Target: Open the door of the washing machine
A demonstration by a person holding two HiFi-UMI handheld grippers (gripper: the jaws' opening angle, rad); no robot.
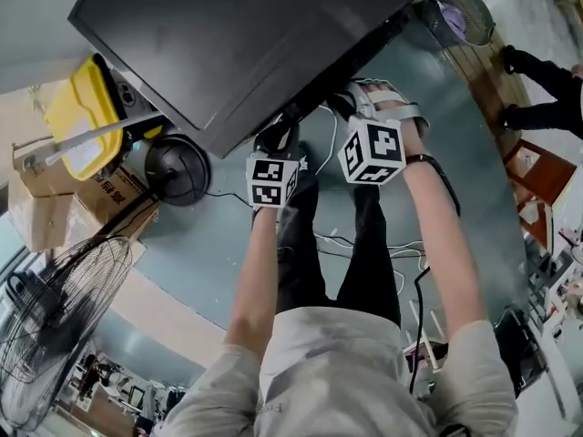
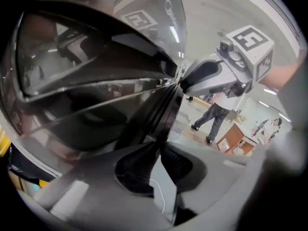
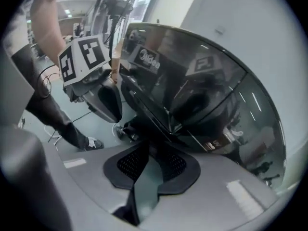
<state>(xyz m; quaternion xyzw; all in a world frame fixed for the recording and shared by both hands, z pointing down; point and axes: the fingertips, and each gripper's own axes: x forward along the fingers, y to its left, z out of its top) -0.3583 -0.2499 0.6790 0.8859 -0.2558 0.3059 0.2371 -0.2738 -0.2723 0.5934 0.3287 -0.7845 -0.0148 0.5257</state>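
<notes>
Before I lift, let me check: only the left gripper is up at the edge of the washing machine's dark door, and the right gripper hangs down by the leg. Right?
Not quite. The left gripper is at the edge of the dark door, but the right gripper is up there too, beside it, not hanging down. The head view shows both.

Glossy dark washing machine door (image 1: 246, 53), cardboard box (image 1: 41, 217)

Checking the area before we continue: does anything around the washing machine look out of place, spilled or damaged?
Nothing looks damaged or spilled. The washing machine's dark lid appears intact. Only oddity: loose white cables trail across the floor around the person's legs, a possible trip risk.
</notes>
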